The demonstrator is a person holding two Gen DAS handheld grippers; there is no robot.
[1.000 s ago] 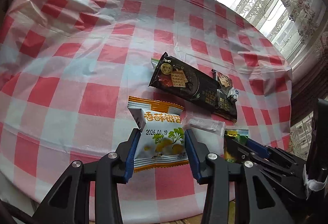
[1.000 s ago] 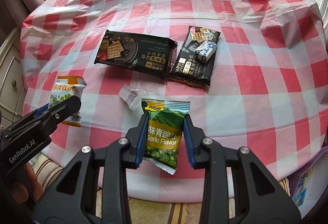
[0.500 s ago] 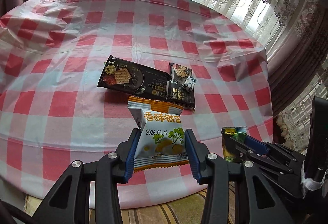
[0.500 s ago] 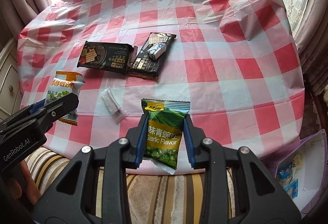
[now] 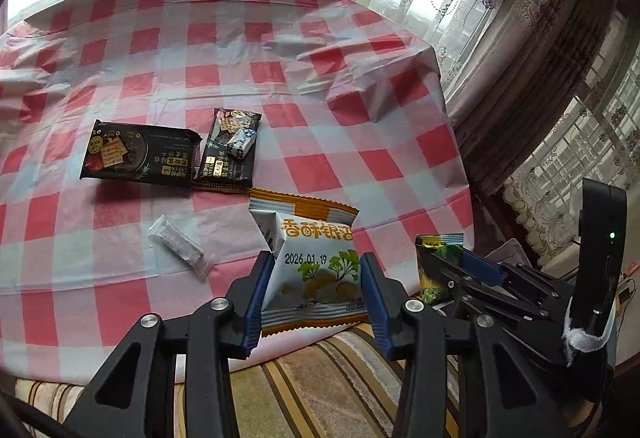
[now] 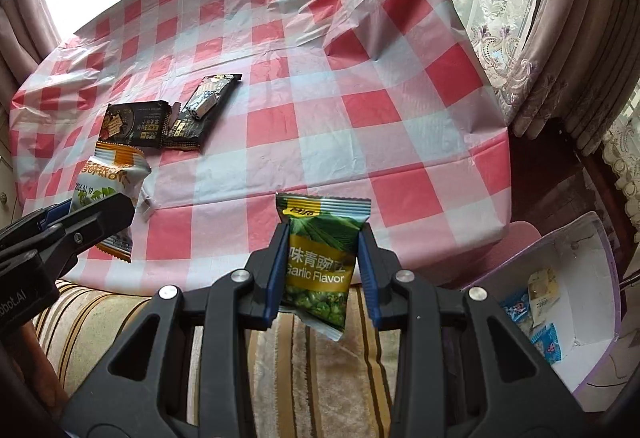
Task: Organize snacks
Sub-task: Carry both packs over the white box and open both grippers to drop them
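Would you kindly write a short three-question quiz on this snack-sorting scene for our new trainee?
1. True or false: the left tongs are empty.
2. Which flavour is printed on the green packet in the right tongs? A) Garlic B) Cheese C) Honey
3. What lies on top of the smaller black packet on the checked tablecloth?

Key
1. False: they grip the white-and-orange packet.
2. A
3. A small blue-and-white wrapped sweet.
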